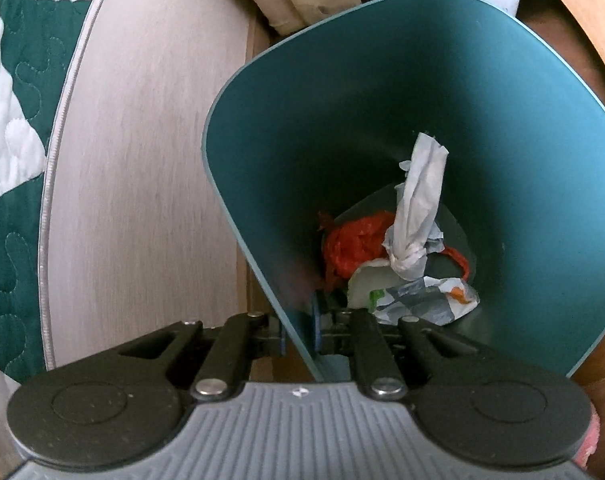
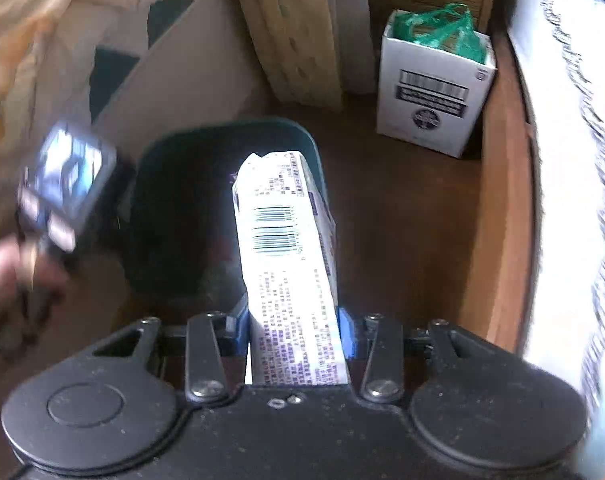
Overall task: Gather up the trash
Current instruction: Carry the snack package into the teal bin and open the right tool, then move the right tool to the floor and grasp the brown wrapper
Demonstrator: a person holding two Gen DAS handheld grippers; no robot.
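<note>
My left gripper [image 1: 298, 332] is shut on the near wall of a teal waste bin [image 1: 382, 100], with one pad inside and one outside. Down in the bin lie a knotted white bag [image 1: 416, 208], a crumpled red bag [image 1: 350, 248] and a printed wrapper [image 1: 422, 296]. In the right wrist view my right gripper [image 2: 292, 332] is shut on a white carton [image 2: 286, 248] with barcodes. The carton hangs above the bin [image 2: 174, 200], over its right side. The left gripper's body [image 2: 62, 184] and a hand [image 2: 6, 280] show blurred at the bin's left edge.
The bin stands on a brown floor [image 2: 402, 220] beside a pale board [image 1: 142, 160] and a green-and-white quilt [image 1: 6, 100]. Behind it are beige rolls [image 2: 294, 32] and a white box [image 2: 434, 92] with a green bag in it. A fringed white cloth [image 2: 574, 120] hangs at right.
</note>
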